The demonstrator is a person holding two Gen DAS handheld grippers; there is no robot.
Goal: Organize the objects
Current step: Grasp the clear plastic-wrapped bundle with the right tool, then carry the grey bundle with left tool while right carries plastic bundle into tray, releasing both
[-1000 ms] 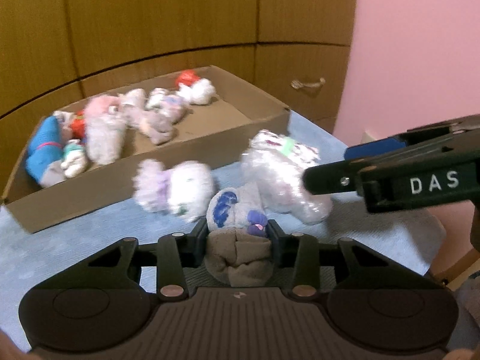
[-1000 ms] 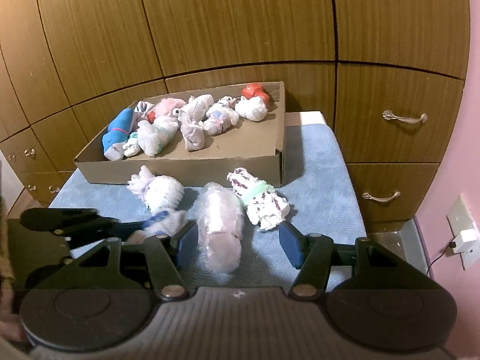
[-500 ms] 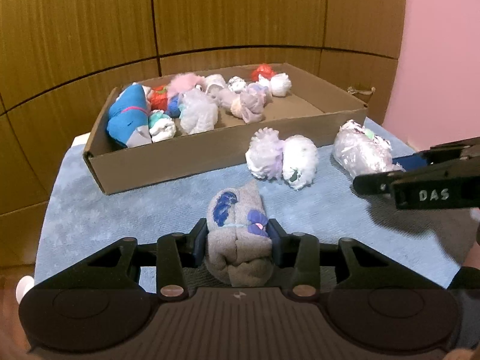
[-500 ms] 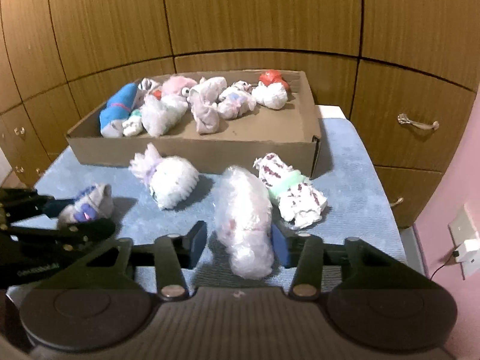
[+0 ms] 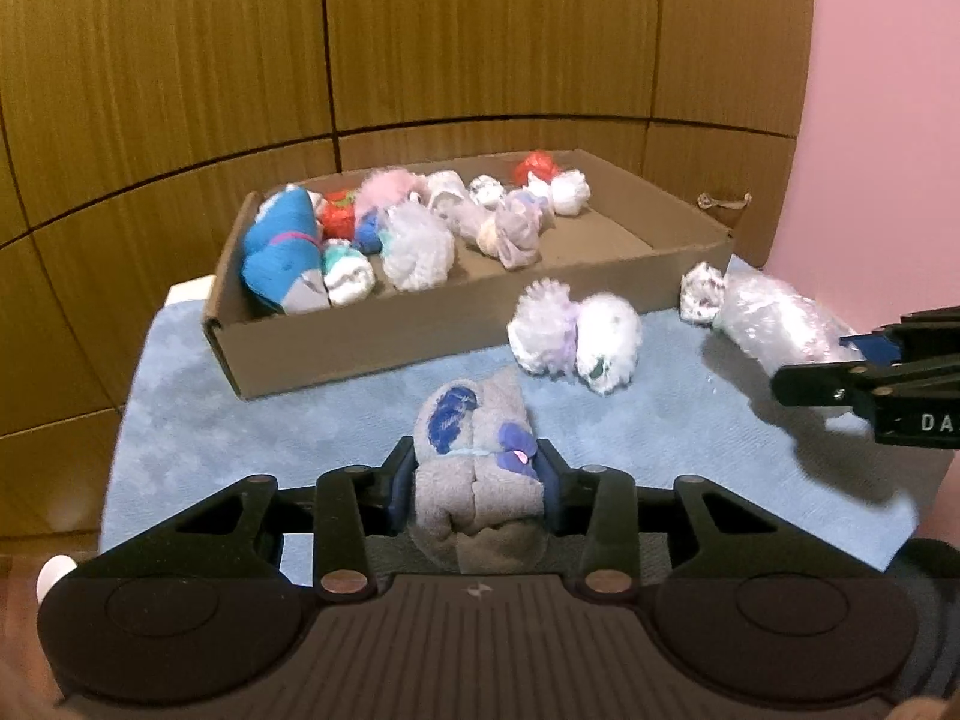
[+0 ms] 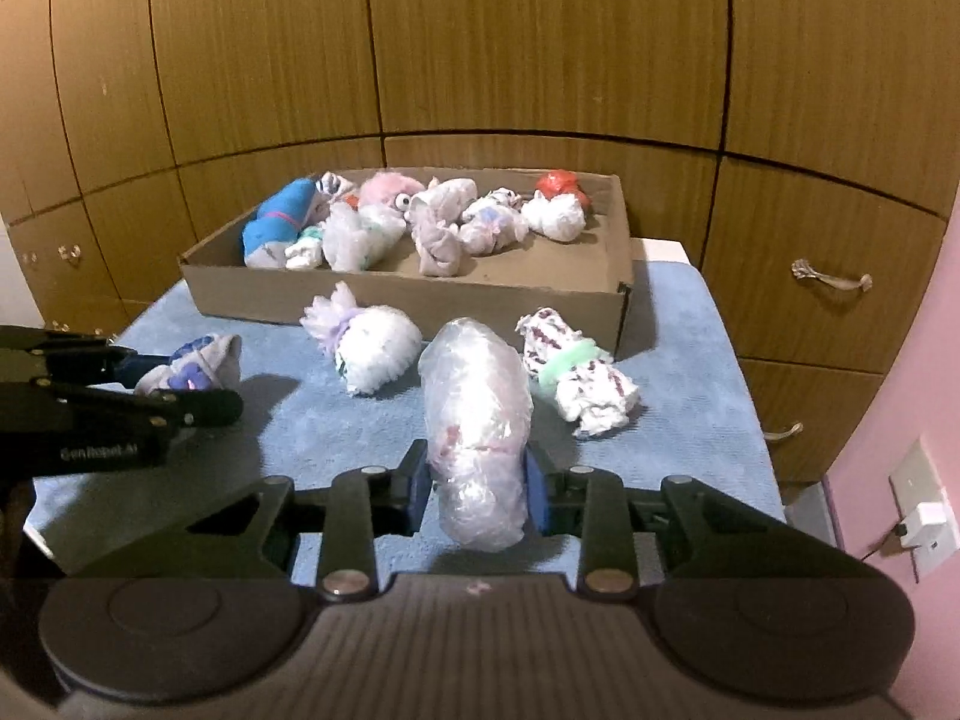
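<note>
the left gripper (image 5: 474, 474) pinches a grey rolled sock bundle (image 5: 477, 468) above the blue mat (image 5: 300, 420). the right gripper (image 6: 477, 480) clamps a plastic-wrapped bundle (image 6: 477, 414) near the cardboard box (image 6: 414, 297), which holds more bundles.

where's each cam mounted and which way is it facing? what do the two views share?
Left wrist: sits on the left gripper, looks forward along its fingers at the grey sock roll it clamps, the cardboard box beyond; the right gripper shows at right.
Right wrist: sits on the right gripper, looks at the plastic-wrapped bundle it clamps; the left gripper shows at left.
Shared: box, blue mat, fluffy white bundle.
</note>
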